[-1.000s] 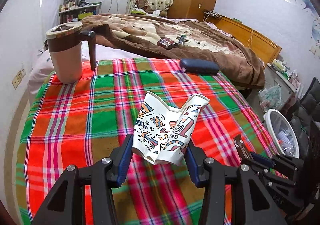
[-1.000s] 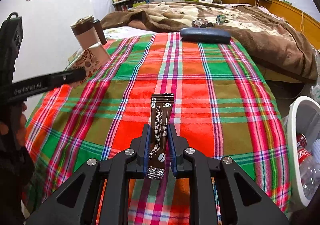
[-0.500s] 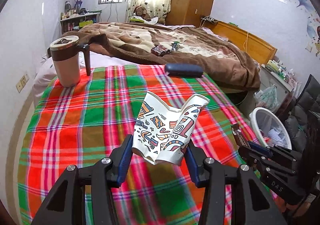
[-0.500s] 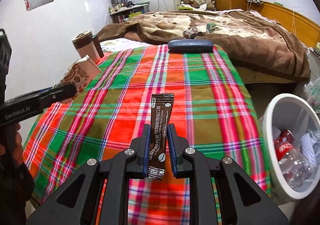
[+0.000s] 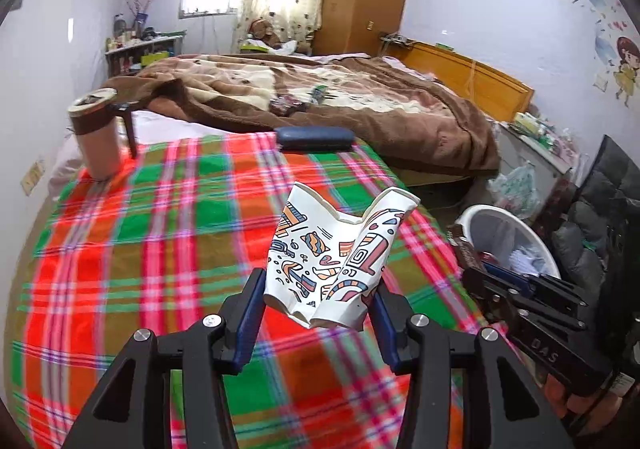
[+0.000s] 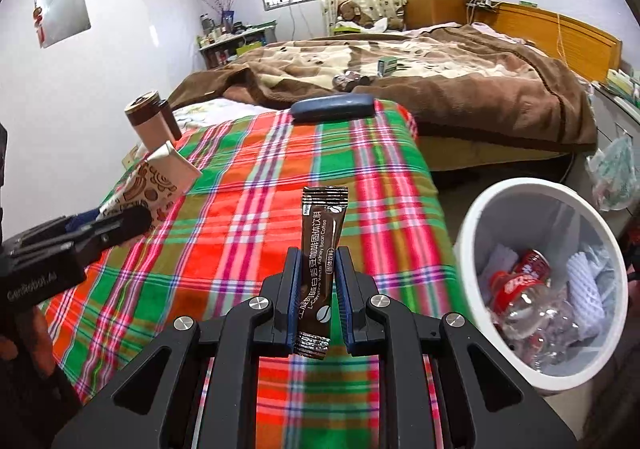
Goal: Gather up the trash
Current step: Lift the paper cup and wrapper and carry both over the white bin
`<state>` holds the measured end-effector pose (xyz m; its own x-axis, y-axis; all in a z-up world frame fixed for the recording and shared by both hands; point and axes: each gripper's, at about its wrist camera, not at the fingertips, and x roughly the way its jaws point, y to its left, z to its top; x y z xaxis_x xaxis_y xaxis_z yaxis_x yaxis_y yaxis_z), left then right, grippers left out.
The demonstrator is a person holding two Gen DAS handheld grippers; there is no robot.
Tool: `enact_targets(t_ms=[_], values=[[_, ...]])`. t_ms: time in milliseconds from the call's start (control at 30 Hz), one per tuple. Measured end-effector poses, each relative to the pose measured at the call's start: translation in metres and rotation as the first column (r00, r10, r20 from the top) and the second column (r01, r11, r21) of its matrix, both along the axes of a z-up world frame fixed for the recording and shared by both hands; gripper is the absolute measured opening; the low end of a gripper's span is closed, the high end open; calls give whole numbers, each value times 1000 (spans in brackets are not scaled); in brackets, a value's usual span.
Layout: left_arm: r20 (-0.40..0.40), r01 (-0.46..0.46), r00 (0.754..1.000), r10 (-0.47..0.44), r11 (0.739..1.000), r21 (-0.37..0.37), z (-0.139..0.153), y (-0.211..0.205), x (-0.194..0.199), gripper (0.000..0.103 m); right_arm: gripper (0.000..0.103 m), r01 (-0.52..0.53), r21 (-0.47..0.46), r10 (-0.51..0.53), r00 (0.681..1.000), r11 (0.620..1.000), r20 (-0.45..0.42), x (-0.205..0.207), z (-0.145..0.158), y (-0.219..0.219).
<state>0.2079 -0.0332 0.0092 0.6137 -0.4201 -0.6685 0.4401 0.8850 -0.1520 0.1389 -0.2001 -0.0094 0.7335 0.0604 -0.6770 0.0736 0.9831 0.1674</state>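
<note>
So both grippers have trash in them. The left gripper [image 5: 318,303] has its blue pads squeezed onto the bottom of a crushed paper cup [image 5: 336,261], white with colourful doodles, jaws partway apart to fit it, and the cup hangs above the plaid blanket [image 5: 160,241]. The right gripper [image 6: 318,297] is almost closed, pinching a brown coffee sachet [image 6: 320,249] that stands upright between the pads. A white bin [image 6: 472,233] sits on the floor just off the bed's right edge, already holding a squashed plastic bottle [image 6: 520,289] and some white wrapping. Further back on the blanket stand a brown mug [image 5: 98,133] and a dark blue case [image 5: 316,137].
</note>
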Motion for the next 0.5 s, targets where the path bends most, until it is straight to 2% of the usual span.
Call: enact_targets(t_ms=[233, 500], values=[[1, 30, 1000, -30, 1000, -6, -1, -37, -13, 49, 17, 41, 9, -41, 999, 999, 23, -14, 5, -28], [-12, 115, 993, -115, 993, -33, 0, -91, -28, 49, 17, 120, 20, -121, 992, 993, 42, -34, 11, -71]])
